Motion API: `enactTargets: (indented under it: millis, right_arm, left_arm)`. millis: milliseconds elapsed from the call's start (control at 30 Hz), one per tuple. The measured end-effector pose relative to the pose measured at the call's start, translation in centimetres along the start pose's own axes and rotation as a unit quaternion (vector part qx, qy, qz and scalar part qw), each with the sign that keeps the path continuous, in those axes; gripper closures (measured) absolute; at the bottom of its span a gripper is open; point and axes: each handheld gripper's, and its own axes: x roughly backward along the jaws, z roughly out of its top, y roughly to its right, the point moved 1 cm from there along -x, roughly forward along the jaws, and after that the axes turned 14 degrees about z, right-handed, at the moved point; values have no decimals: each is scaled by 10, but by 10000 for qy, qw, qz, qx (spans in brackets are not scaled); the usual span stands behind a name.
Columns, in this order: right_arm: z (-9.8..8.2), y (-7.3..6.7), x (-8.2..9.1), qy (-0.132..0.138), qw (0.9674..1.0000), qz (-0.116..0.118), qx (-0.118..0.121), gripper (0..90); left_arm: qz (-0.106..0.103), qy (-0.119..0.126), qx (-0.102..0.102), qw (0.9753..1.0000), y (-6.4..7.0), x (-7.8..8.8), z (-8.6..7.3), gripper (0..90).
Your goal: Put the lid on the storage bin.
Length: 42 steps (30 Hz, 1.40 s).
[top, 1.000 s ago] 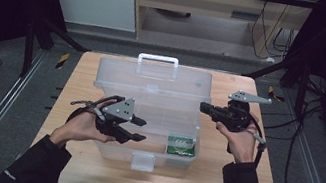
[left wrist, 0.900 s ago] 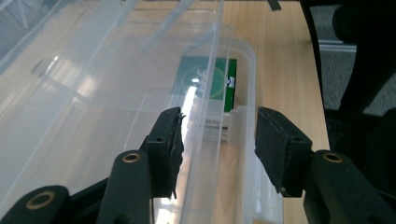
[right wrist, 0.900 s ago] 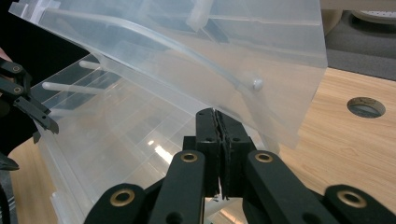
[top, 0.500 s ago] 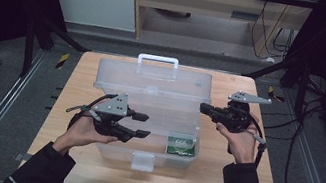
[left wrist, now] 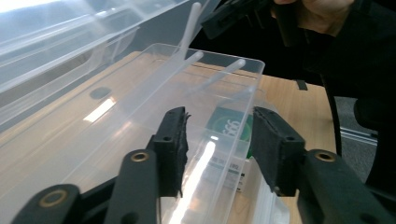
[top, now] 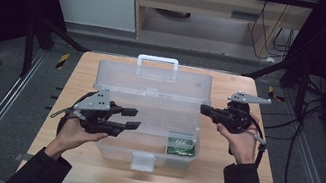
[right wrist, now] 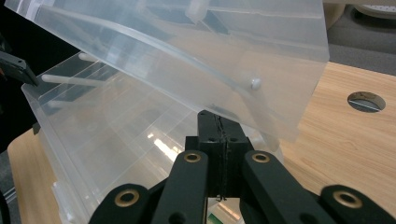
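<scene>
A clear plastic box (top: 140, 151) stands in the middle of the wooden table with its lid (top: 152, 82) raised at the back. A green packet (top: 180, 144) lies in its front right corner, and shows ahead of the jaws as the green packet (left wrist: 229, 126). My left gripper (top: 135, 119) hovers over the box's left half and points right. Its jaws have just been closing but stand open (left wrist: 217, 140), with only the box's clear plastic showing beyond the gap. My right gripper (top: 202, 109) is shut at the box's right end. Its tip (right wrist: 219, 126) sits just under the lid's edge (right wrist: 252, 84).
The box has a white handle (top: 157, 60) on the lid and a latch (top: 142, 160) at the front. Bare table (top: 216, 182) lies around the box, with a round hole (right wrist: 366, 101) in it. Cables (top: 308, 147) trail off the table's right side.
My left gripper has moved right, farther over the box, and its jaws stand narrower. The right gripper and the box have stayed put.
</scene>
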Motion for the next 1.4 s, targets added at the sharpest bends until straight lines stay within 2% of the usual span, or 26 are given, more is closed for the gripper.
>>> enactTargets:
  millis: [167,367,467,667,833,1033,1167,1400]
  right_arm:
    - [0,0,0,-26,10000,8,-2,900]
    - [0,0,1,-46,10000,7,10,900]
    - [0,0,1,-49,10000,7,11,900]
    - [0,0,1,-69,10000,6,7,900]
    - [-1,-2,1,-102,9999,-9,10,900]
    - [-2,-5,6,-221,9997,-20,34,900]
    - [-4,-8,8,-312,9995,-57,76,900]
    - [-13,-12,11,-401,9992,-31,76,900]
  left_arm:
    - [333,-133,16,9994,-6,7,-4,653]
    - [563,-320,-22,9979,-14,18,-7,758]
    - [674,-383,37,9970,-18,24,-9,809]
    - [1023,-533,157,9932,-29,37,-12,886]
    - [1352,-661,248,9883,-38,44,-17,893]
    - [1585,-661,457,9841,-49,52,-23,894]
    - [1672,-675,535,9822,-51,56,-25,893]
    - [1728,-755,572,9804,-52,60,-32,894]
